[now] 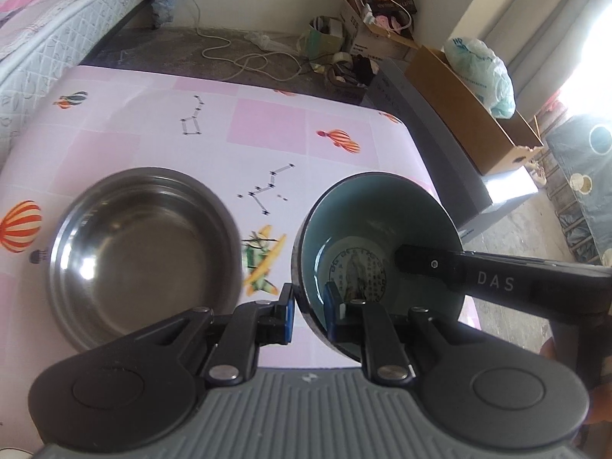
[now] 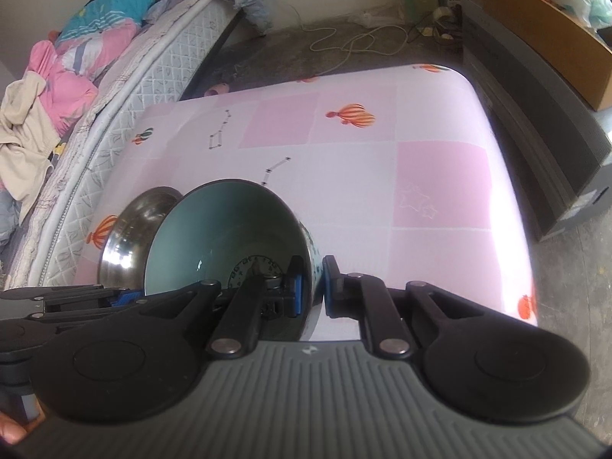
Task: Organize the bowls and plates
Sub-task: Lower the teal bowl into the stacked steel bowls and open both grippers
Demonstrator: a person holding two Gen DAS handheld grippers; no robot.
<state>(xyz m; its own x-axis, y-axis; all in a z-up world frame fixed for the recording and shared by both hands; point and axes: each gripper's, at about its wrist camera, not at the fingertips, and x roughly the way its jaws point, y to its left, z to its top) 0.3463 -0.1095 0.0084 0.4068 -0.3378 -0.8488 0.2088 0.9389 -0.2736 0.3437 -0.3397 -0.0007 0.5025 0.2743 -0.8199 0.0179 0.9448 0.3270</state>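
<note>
In the left wrist view, the left gripper [image 1: 310, 306] sits at the lower centre of the frame with its blue pads straddling the near wall of the bowl [image 1: 376, 244]: one pad lies outside the dark outer wall, the other inside against the teal glaze, so the tongs look clamped on that wall. The bowl appears tipped, its mouth turned toward the camera, and whether its base touches the table [image 1: 336, 160] cannot be told. At the right of the frame a finger of the right gripper [image 1: 432, 264] reaches into the bowl from the opposite side, so both tools share the load, probably to keep a heavy, slick ceramic piece from swinging. The steel bowl [image 1: 145, 260] rests at the lower left, just beside the teal one and empty; judging from the task, it is the likely nest for it. In the right wrist view, the right gripper [image 2: 311, 290] is low and centred, its left pad inside the bowl [image 2: 229, 237] and its right pad against the patterned outer wall, closed on that wall too. The bowl fills the centre-left, tilted with its mouth toward the lens, and it hides most of the steel bowl [image 2: 130, 229] behind it at the left. The left gripper's [image 2: 126, 298] body shows at the far left edge, level with this one, so the two hands are held close together and pointing inward.
</note>
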